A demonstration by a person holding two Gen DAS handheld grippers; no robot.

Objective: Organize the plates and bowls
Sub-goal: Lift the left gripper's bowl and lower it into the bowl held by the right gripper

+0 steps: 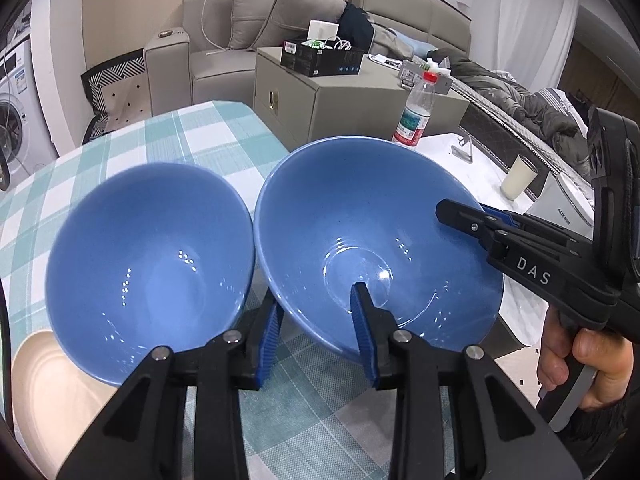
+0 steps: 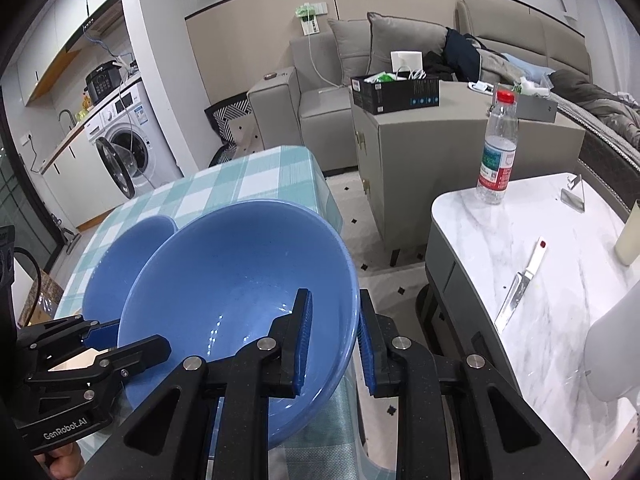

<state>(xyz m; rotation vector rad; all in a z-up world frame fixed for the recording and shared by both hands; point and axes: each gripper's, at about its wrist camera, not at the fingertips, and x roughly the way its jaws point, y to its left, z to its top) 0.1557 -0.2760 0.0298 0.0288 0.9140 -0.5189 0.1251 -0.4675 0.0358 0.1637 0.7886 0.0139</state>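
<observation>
blue bowls: two, larger bowl (image 1: 376, 240) clamped by both left gripper (image 1: 320, 336) and right gripper (image 2: 332, 340) (opposite rims) | smaller bowl (image 1: 148, 264) touching beside | beige plate (image 1: 48, 392) under smaller bowl

2 claws (image 1: 320, 336) (image 2: 334, 344) — both clamped.

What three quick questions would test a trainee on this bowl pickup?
1. True or false: the left tool and the right tool grip the same blue bowl.
2. How many blue bowls are in view?
3. The water bottle stands on: A) the checked cloth, B) the marble table, C) the sofa.
Key: 1 true; 2 two; 3 B.
</observation>
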